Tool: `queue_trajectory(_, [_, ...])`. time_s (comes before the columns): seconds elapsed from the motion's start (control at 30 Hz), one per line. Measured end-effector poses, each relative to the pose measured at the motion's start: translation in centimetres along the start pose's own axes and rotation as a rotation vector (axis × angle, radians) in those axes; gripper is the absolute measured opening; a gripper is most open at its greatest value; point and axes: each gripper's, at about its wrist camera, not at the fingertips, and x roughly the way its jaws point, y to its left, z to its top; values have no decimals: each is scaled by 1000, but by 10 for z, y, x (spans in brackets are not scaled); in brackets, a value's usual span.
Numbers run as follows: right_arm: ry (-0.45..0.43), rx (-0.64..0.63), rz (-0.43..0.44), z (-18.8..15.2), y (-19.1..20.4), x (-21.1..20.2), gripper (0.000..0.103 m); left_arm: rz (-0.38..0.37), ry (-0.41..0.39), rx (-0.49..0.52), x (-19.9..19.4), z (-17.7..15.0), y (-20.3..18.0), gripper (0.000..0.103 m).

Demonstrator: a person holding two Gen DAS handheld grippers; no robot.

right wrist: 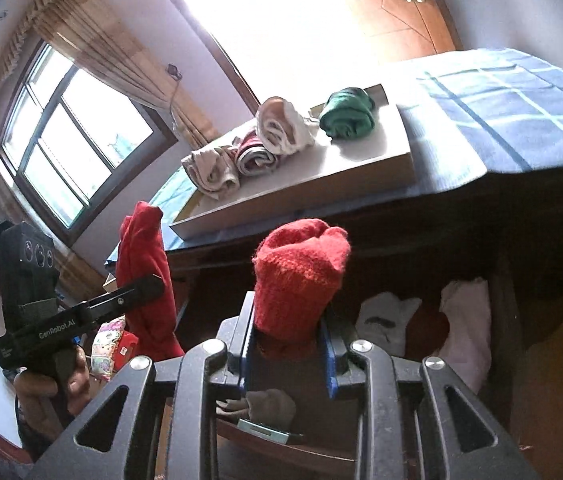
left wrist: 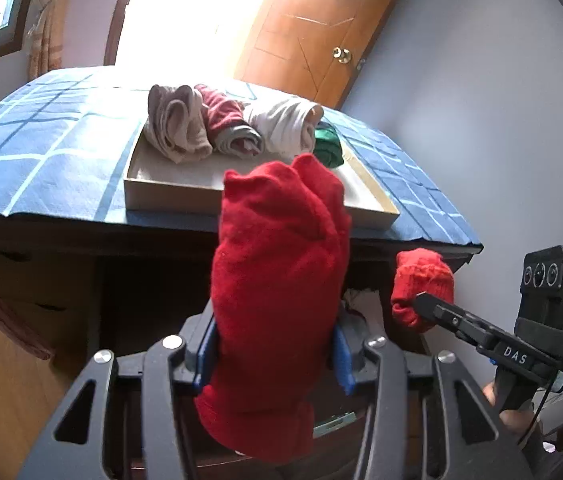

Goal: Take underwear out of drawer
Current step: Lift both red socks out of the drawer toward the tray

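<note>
Only the right view shows the window point(right wrist: 69, 136).

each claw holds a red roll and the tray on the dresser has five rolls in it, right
Not quite: the tray holds four rolls, not five: beige, striped, white and green, as the left wrist view shows. The left claw and right claw do each hold a red roll.

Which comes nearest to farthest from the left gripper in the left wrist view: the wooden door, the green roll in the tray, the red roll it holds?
1. Red roll: clamped in the left gripper.
2. Green roll: right end of the cardboard tray on the dresser top.
3. Wooden door: behind the dresser, upper right.
</note>
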Motion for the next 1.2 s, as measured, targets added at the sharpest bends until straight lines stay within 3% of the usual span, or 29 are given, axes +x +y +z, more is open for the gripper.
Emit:
queue_trajectory(0.5, [-70,-88,41,36,26,-2,30,-11,-41,15,-6,24,-11,47])
queue_trajectory(1.2, [-153,-142,-93,100,0,-11,30,-66,-122,56,35,112,-72,47])
